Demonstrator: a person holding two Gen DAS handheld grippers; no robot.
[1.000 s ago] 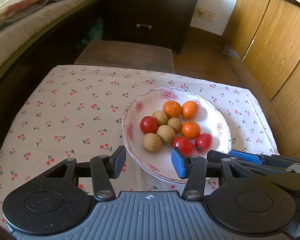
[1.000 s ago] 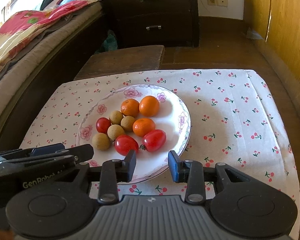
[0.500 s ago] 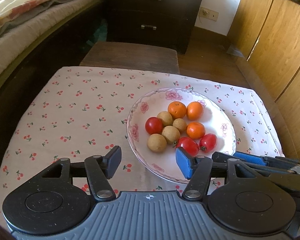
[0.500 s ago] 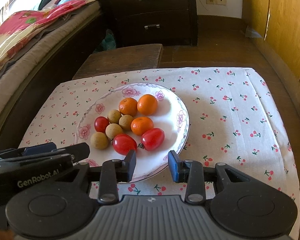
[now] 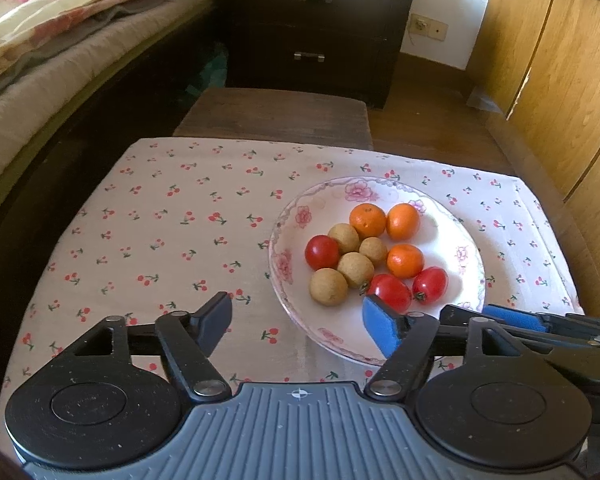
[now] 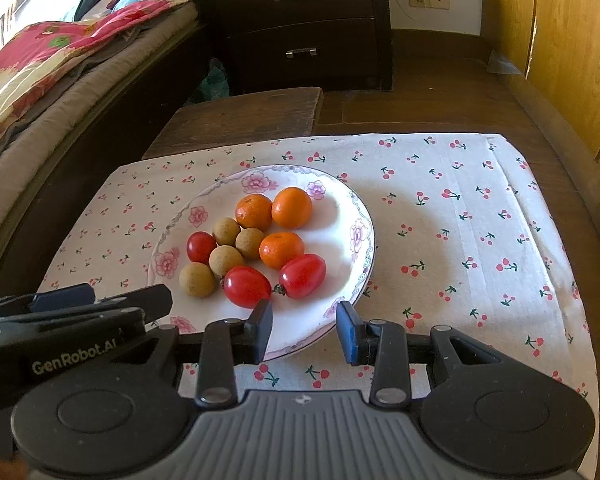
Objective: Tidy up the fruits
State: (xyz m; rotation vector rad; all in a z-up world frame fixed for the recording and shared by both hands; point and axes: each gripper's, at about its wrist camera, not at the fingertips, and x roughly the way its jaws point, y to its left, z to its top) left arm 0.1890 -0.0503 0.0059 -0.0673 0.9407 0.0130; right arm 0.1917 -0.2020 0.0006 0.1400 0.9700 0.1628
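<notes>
A white floral plate [image 5: 456, 240] [image 6: 352, 216] sits on a cherry-print tablecloth [image 5: 172, 232] [image 6: 460, 216]. It holds three oranges [image 5: 367, 221] [image 6: 292, 207], three red tomatoes [image 5: 389, 293] [image 6: 247, 286] and several tan longans [image 5: 328, 286] [image 6: 197, 279], all mixed together. My left gripper [image 5: 298, 322] is open and empty, at the plate's near left rim. My right gripper [image 6: 304, 330] is open and empty, at the plate's near right rim. Each gripper shows at the edge of the other's view.
A dark wooden stool [image 5: 276, 118] [image 6: 240, 120] stands beyond the table. A bed [image 5: 40, 64] runs along the left. A dark drawer chest [image 5: 316, 28] is at the back and wooden cabinets [image 5: 560, 60] are on the right. Bare cloth lies either side of the plate.
The left gripper has shifted left, so the plate sits further right in its view. The right gripper has eased slightly nearer the plate. Both stay open; the fruits have not moved.
</notes>
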